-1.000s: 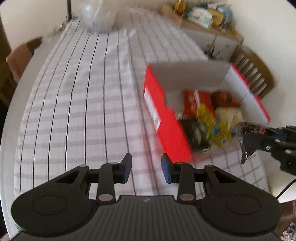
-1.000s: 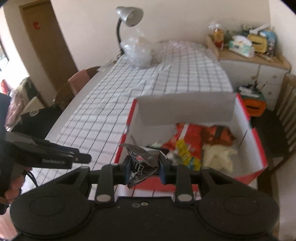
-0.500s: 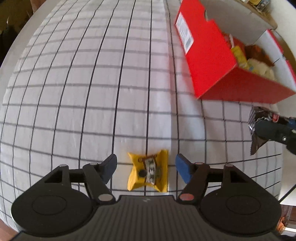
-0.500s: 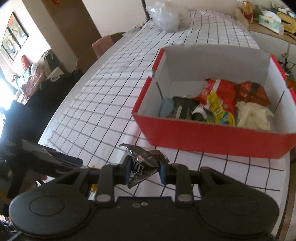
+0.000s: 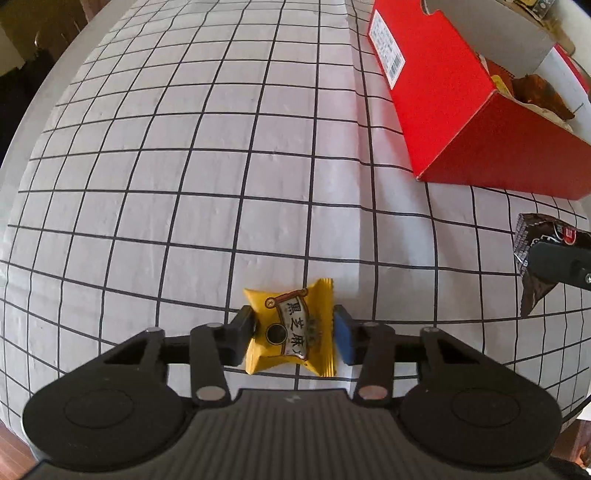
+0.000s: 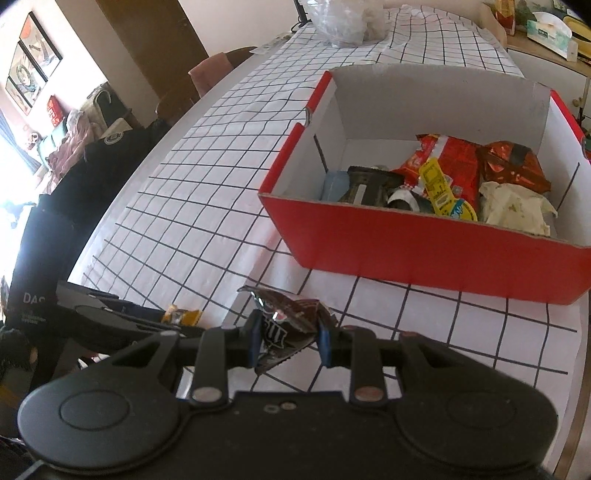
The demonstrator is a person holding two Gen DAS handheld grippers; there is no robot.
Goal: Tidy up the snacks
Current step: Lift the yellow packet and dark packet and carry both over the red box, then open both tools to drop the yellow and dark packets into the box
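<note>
**Both tongs holding snacks short of the red box**

The left tongs (image 5: 294, 328) pinch a yellow snack packet (image 5: 291, 332) that lies on the checked counter (image 5: 184, 184), well short of the red box (image 6: 424, 243). The right tongs (image 6: 287, 341) are clamped on a crumpled dark wrapper (image 6: 286, 325), near the box's front wall. Several snacks (image 6: 454, 173) fill the box.

A long bench (image 6: 192, 110) with a pale grey rim is spread with a white cloth ruled in thin black grid lines (image 5: 184, 166). On the cloth stands an open red cardboard box with a white inside (image 6: 424, 251), with snack packets in it. Nearer the bench's front edge lies a small yellow snack packet with black characters on a white label (image 5: 291, 328). At the far end sits a crumpled clear plastic bag (image 6: 343, 22).
</note>
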